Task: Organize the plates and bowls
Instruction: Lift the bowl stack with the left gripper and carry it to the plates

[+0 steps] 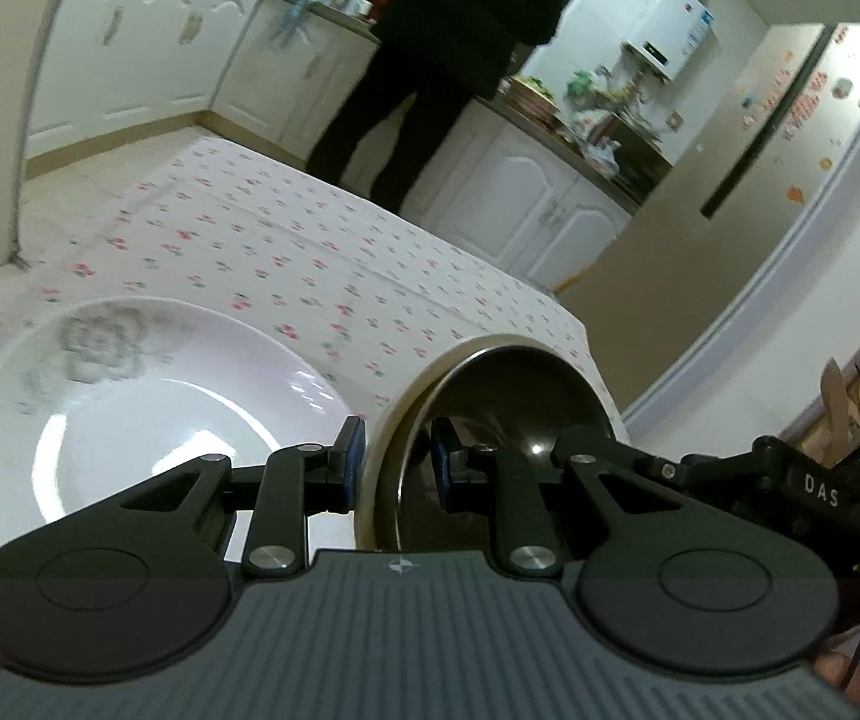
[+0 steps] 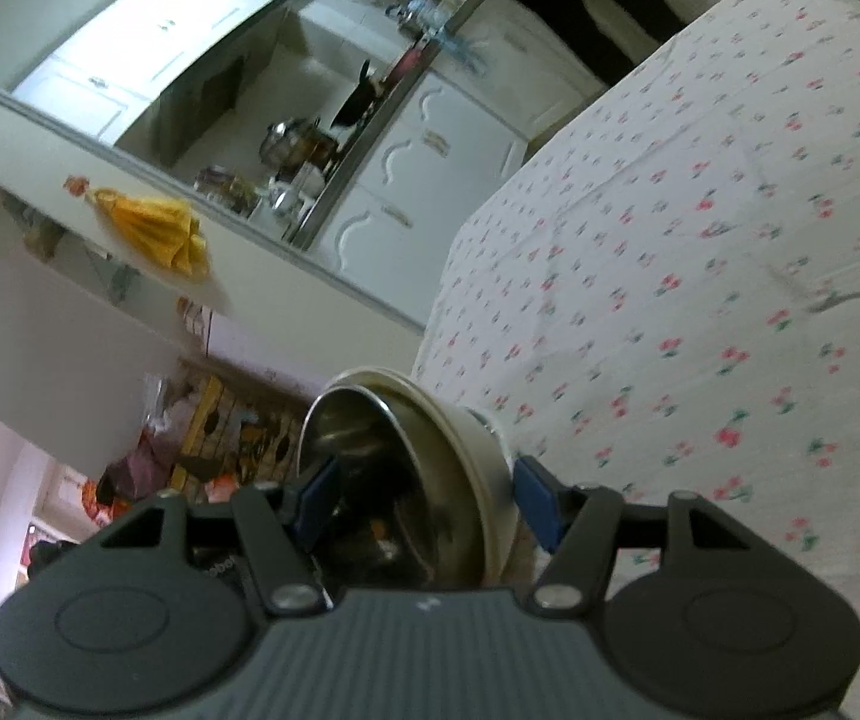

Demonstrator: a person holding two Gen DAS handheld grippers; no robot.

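A steel bowl point(image 1: 490, 414) with a pale outer wall is held tilted above the flowered tablecloth point(image 1: 286, 234). My left gripper point(image 1: 397, 456) is shut on the bowl's rim, one blue pad outside and one inside. My right gripper point(image 2: 424, 495) is shut on the rim of the steel bowl point(image 2: 394, 468) too, one pad inside, one on the outer wall. The right gripper's body also shows in the left wrist view point(image 1: 790, 480), at the right. A white plate point(image 1: 148, 396) with a grey flower print lies on the cloth to the left of the bowl.
A person in black point(image 1: 430, 60) stands at the kitchen counter beyond the table. White cabinets point(image 1: 148, 42) line the far wall and a fridge point(image 1: 790, 138) stands at the right. The table's right edge point(image 1: 586, 330) is close to the bowl.
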